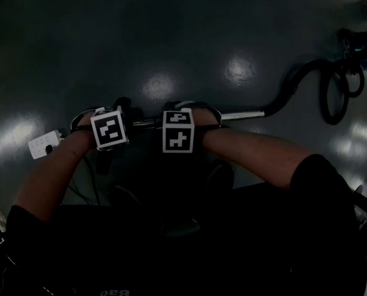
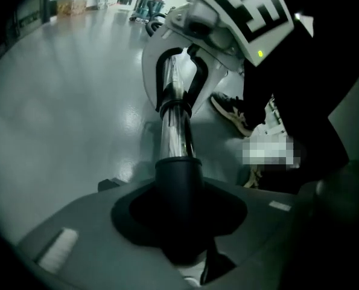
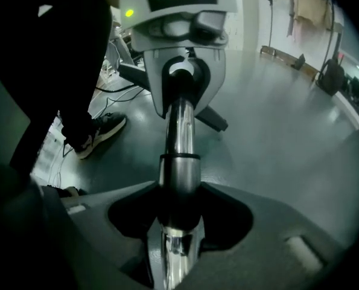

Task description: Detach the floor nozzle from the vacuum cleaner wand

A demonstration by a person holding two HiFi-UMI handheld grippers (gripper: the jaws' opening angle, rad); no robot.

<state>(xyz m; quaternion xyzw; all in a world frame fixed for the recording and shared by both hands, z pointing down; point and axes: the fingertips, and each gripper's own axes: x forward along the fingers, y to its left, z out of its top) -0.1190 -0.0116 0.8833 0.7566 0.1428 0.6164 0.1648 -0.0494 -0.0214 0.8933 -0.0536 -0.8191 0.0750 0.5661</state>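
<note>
Clamping the joint from both sides, the left gripper (image 1: 112,127) is closed on the dark nozzle neck (image 2: 178,183), and the right gripper (image 1: 179,127) on the chrome wand (image 1: 242,115) just beside it. The wand runs left to right, nozzle end leftward, so the left gripper likely pulls outward along it.

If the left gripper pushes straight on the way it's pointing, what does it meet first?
The black collar on the wand, already gripped in its jaws. Farther along that line, the right gripper clamps the wand, though depth is hard to judge.
</note>
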